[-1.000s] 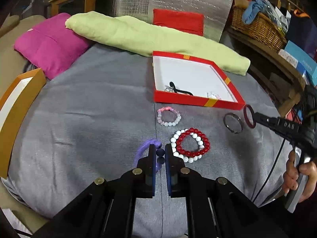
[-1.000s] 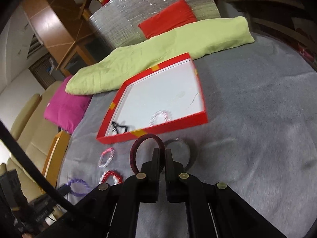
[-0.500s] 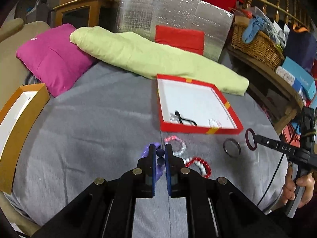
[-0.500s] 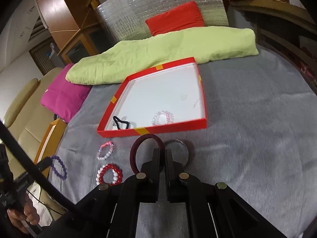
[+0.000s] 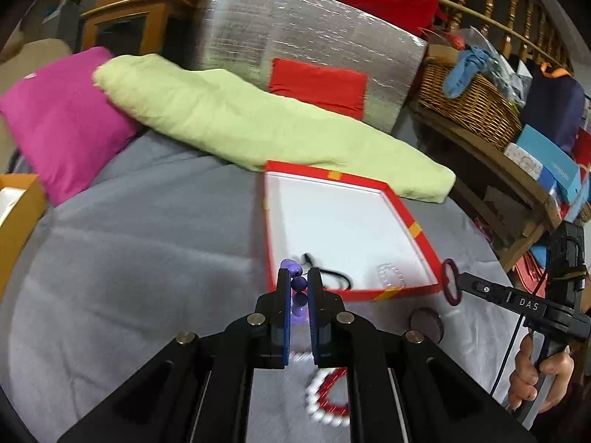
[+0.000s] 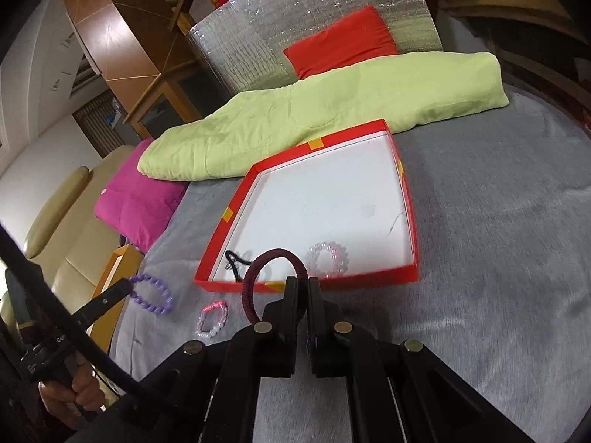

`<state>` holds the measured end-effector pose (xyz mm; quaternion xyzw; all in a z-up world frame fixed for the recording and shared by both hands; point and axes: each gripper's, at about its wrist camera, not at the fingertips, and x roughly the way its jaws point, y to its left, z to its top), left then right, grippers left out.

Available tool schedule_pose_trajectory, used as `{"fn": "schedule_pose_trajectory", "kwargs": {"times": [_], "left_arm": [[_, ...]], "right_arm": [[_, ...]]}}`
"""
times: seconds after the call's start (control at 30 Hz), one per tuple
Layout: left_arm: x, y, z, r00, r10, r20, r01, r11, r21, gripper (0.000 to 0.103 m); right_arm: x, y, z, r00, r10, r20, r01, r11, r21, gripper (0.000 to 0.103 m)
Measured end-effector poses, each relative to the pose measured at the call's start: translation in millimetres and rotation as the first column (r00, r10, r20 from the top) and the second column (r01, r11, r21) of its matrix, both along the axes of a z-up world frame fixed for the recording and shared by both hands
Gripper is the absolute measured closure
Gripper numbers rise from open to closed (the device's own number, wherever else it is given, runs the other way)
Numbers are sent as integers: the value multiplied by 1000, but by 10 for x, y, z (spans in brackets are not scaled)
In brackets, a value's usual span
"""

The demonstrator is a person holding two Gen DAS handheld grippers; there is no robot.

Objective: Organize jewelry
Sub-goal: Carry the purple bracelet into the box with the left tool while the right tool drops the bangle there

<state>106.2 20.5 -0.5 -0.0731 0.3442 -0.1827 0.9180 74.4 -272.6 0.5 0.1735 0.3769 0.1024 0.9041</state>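
Observation:
My left gripper (image 5: 299, 277) is shut on a purple bead bracelet (image 5: 298, 283), held in the air just before the near wall of the red box (image 5: 417, 230); the bracelet also shows in the right wrist view (image 6: 153, 293). My right gripper (image 6: 303, 282) is shut on a dark red hair ring (image 6: 273, 256), held above the box's near wall (image 6: 369, 277); the ring also shows in the left wrist view (image 5: 451, 282). In the box lie a black hair tie (image 6: 234, 260) and a clear pink bead bracelet (image 6: 328, 258).
On the grey cloth lie a pink bead bracelet (image 6: 211, 318), a red-and-white bead bracelet (image 5: 328, 400) and a dark ring (image 5: 425, 323). A green pillow (image 5: 258, 118) and magenta cushion (image 5: 62, 110) lie behind. An orange box (image 5: 18, 214) sits at the left.
Both grippers rose off the cloth and moved toward the red box, the left carrying the purple bracelet, the right carrying the dark red ring.

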Motion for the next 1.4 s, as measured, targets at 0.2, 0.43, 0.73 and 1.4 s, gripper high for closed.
{"fn": "schedule_pose_trajectory", "kwargs": {"times": [0.2, 0.43, 0.73, 1.4], "left_arm": [[318, -497, -70, 994, -113, -2, 113, 993, 19, 94], [594, -814, -114, 983, -182, -12, 183, 982, 40, 94], [1116, -747, -204, 986, -153, -71, 153, 988, 4, 94], [1043, -924, -242, 993, -88, -85, 100, 982, 158, 76]], "right_arm": [[250, -86, -57, 999, -50, -11, 49, 998, -35, 98], [663, -127, -157, 996, -85, -27, 85, 996, -23, 98], [1015, -162, -307, 985, -147, -85, 149, 989, 14, 98], [1072, -78, -279, 980, -190, -60, 187, 981, -40, 79]]}}
